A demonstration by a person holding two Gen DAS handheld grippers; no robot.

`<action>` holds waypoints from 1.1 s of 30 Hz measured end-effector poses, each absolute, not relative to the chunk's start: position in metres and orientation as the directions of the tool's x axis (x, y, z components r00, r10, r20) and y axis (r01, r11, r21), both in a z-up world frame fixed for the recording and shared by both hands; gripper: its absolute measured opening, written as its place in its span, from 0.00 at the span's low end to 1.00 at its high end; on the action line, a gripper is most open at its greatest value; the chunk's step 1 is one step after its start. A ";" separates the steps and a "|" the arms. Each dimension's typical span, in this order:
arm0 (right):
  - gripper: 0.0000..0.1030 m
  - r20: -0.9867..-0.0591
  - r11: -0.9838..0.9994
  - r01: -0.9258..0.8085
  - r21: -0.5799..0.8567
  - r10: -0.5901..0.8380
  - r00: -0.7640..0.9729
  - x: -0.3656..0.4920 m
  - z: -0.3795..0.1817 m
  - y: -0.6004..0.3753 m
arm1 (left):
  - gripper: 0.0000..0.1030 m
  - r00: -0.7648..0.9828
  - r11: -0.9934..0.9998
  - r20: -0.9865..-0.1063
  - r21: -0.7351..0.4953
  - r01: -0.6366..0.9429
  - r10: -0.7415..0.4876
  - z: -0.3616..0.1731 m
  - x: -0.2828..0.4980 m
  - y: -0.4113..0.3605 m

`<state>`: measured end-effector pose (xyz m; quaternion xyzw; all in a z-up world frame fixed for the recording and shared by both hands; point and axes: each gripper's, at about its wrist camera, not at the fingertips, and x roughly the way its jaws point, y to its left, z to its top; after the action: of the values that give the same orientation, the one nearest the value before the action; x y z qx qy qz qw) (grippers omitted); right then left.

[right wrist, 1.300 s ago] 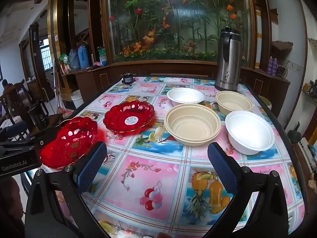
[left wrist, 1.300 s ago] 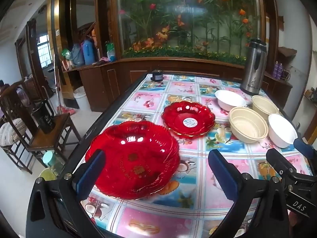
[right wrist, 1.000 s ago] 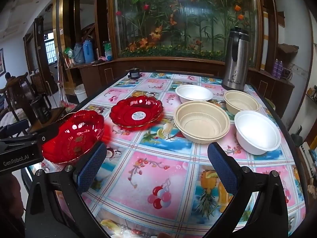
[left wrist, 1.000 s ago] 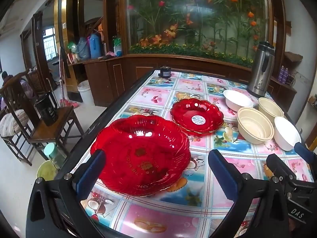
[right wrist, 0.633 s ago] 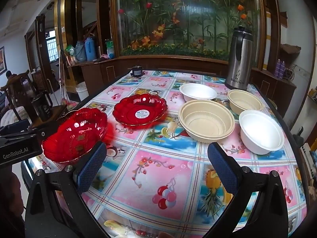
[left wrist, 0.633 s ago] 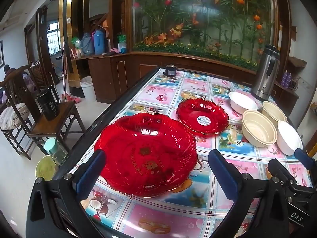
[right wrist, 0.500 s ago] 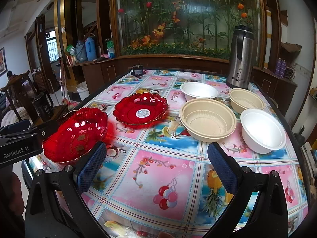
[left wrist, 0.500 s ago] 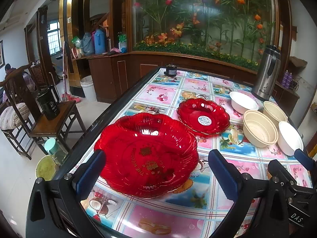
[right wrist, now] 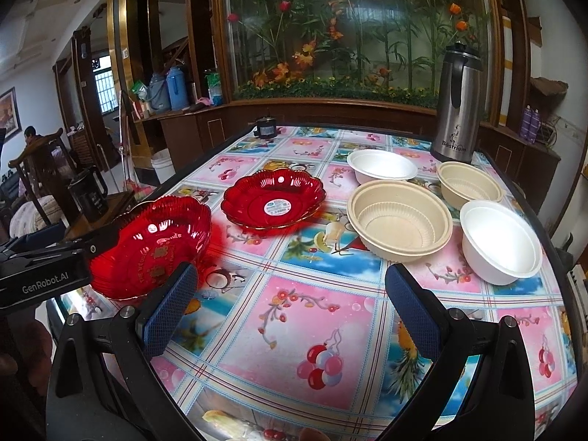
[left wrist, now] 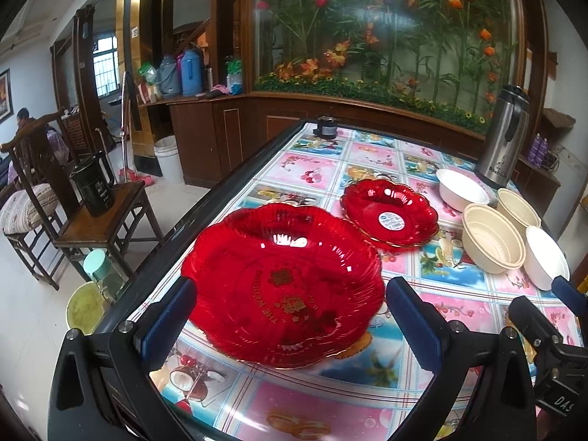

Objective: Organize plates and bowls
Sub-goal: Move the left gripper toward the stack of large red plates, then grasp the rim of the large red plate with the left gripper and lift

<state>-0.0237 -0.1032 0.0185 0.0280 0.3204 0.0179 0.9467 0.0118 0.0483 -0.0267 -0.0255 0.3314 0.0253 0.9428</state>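
A large red plate with gold lettering lies near the table's left front edge, just ahead of my open, empty left gripper; it also shows in the right wrist view. A smaller red plate with a sticker lies behind it, also in the right wrist view. Two beige bowls and two white bowls sit on the right. My right gripper is open and empty over the tablecloth, short of the bowls.
A steel thermos jug stands at the back right and a small black pot at the back edge. A wooden chair with a black pitcher stands left of the table. The left gripper's body reaches in from the left.
Both grippers have drawn back slightly and shifted left, so plates and bowls sit further right in view. Nothing on the table has moved. Both jaws stay open.
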 end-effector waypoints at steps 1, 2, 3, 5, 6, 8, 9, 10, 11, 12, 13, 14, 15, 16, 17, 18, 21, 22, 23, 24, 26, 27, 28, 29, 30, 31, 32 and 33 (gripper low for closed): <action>1.00 -0.604 0.998 -0.017 0.064 0.052 0.795 -0.023 0.019 -0.102 | 1.00 0.777 0.997 -0.628 -0.034 -0.071 0.033 -0.028 0.012 0.051; 1.00 -0.604 0.998 -0.019 0.064 0.054 0.795 -0.023 0.019 -0.102 | 1.00 0.776 0.997 -0.630 -0.035 -0.075 0.036 -0.029 0.012 0.053; 1.00 -0.606 0.998 -0.024 0.066 0.059 0.793 -0.022 0.020 -0.101 | 1.00 0.773 0.996 -0.633 -0.037 -0.081 0.039 -0.030 0.012 0.055; 1.00 -0.610 0.997 -0.031 0.069 0.067 0.789 -0.019 0.020 -0.098 | 1.00 0.768 0.995 -0.639 -0.045 -0.088 0.039 -0.031 0.013 0.059; 1.00 -0.612 0.997 -0.035 0.072 0.072 0.787 -0.018 0.020 -0.096 | 1.00 0.764 0.994 -0.644 -0.047 -0.096 0.043 -0.033 0.013 0.063; 1.00 -0.614 0.996 -0.043 0.080 0.083 0.785 -0.015 0.021 -0.094 | 1.00 0.761 0.992 -0.647 -0.053 -0.111 0.050 -0.034 0.012 0.069; 1.00 -0.615 0.996 -0.048 0.081 0.088 0.784 -0.014 0.021 -0.091 | 1.00 0.760 0.990 -0.647 -0.062 -0.124 0.054 -0.034 0.012 0.074; 1.00 -0.616 0.995 -0.053 0.079 0.090 0.783 -0.012 0.021 -0.088 | 1.00 0.760 0.989 -0.647 -0.072 -0.131 0.054 -0.034 0.011 0.078; 1.00 -0.617 0.996 -0.057 0.074 0.090 0.782 -0.010 0.021 -0.086 | 1.00 0.760 0.987 -0.647 -0.079 -0.142 0.057 -0.034 0.011 0.082; 1.00 -0.620 0.996 -0.063 0.069 0.092 0.779 -0.007 0.021 -0.081 | 1.00 0.760 0.985 -0.646 -0.086 -0.152 0.061 -0.034 0.010 0.087; 1.00 -0.623 0.995 -0.068 0.068 0.095 0.777 -0.004 0.020 -0.079 | 1.00 0.762 0.983 -0.645 -0.091 -0.158 0.063 -0.034 0.010 0.090; 1.00 -0.625 0.995 -0.069 0.067 0.096 0.775 -0.003 0.020 -0.077 | 1.00 0.763 0.981 -0.643 -0.096 -0.168 0.067 -0.034 0.009 0.095; 1.00 -0.627 0.995 -0.071 0.068 0.098 0.773 0.000 0.019 -0.074 | 1.00 0.762 0.979 -0.643 -0.097 -0.177 0.074 -0.034 0.008 0.098; 1.00 -0.632 0.994 -0.077 0.073 0.106 0.768 0.002 0.018 -0.071 | 1.00 0.763 0.977 -0.641 -0.098 -0.190 0.084 -0.034 0.008 0.103; 1.00 -0.635 0.994 -0.079 0.076 0.109 0.765 0.005 0.018 -0.070 | 1.00 0.763 0.975 -0.641 -0.100 -0.197 0.088 -0.033 0.009 0.106; 1.00 -0.639 0.994 -0.077 0.077 0.109 0.762 0.008 0.017 -0.067 | 1.00 0.764 0.973 -0.638 -0.102 -0.208 0.097 -0.033 0.009 0.110; 1.00 -0.657 0.993 -0.079 0.088 0.117 0.745 0.017 0.014 -0.061 | 1.00 0.754 0.964 -0.643 -0.095 -0.250 0.133 -0.035 0.009 0.124; 1.00 -0.663 0.993 -0.074 0.088 0.114 0.740 0.019 0.013 -0.060 | 1.00 0.750 0.961 -0.646 -0.093 -0.259 0.140 -0.036 0.010 0.127; 1.00 -0.671 0.993 -0.071 0.091 0.114 0.732 0.022 0.011 -0.058 | 1.00 0.745 0.959 -0.650 -0.090 -0.270 0.148 -0.037 0.011 0.130; 1.00 -0.678 0.993 -0.069 0.100 0.118 0.725 0.024 0.010 -0.056 | 1.00 0.739 0.955 -0.655 -0.085 -0.285 0.162 -0.038 0.012 0.134; 1.00 -0.693 0.991 -0.061 0.118 0.126 0.710 0.030 0.006 -0.055 | 1.00 0.728 0.951 -0.663 -0.075 -0.300 0.177 -0.041 0.012 0.140; 1.00 -0.701 0.990 -0.058 0.130 0.133 0.701 0.032 0.004 -0.055 | 1.00 0.721 0.948 -0.668 -0.072 -0.310 0.185 -0.043 0.013 0.144; 1.00 -0.707 0.989 -0.055 0.139 0.138 0.694 0.034 0.003 -0.055 | 1.00 0.715 0.945 -0.673 -0.070 -0.319 0.191 -0.045 0.014 0.147; 1.00 -0.713 0.987 -0.049 0.150 0.143 0.687 0.036 0.000 -0.054 | 1.00 0.711 0.944 -0.676 -0.070 -0.322 0.193 -0.047 0.015 0.149; 1.00 -0.716 0.986 -0.044 0.158 0.145 0.683 0.037 -0.001 -0.054 | 1.00 0.707 0.943 -0.680 -0.070 -0.325 0.193 -0.048 0.016 0.152; 1.00 -0.718 0.986 -0.041 0.163 0.147 0.680 0.038 -0.002 -0.053 | 1.00 0.702 0.942 -0.685 -0.066 -0.330 0.198 -0.050 0.017 0.154; 1.00 -0.720 0.986 -0.039 0.165 0.147 0.679 0.038 -0.003 -0.053 | 1.00 0.699 0.941 -0.686 -0.061 -0.332 0.202 -0.050 0.018 0.155; 1.00 -0.720 0.986 -0.037 0.164 0.146 0.678 0.039 -0.004 -0.051 | 1.00 0.695 0.941 -0.689 -0.057 -0.333 0.205 -0.051 0.019 0.156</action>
<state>0.0386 -0.0514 -0.0037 0.0681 0.3981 0.0501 0.9134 0.0190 0.1559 -0.0513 -0.0888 0.3618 0.1467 0.9164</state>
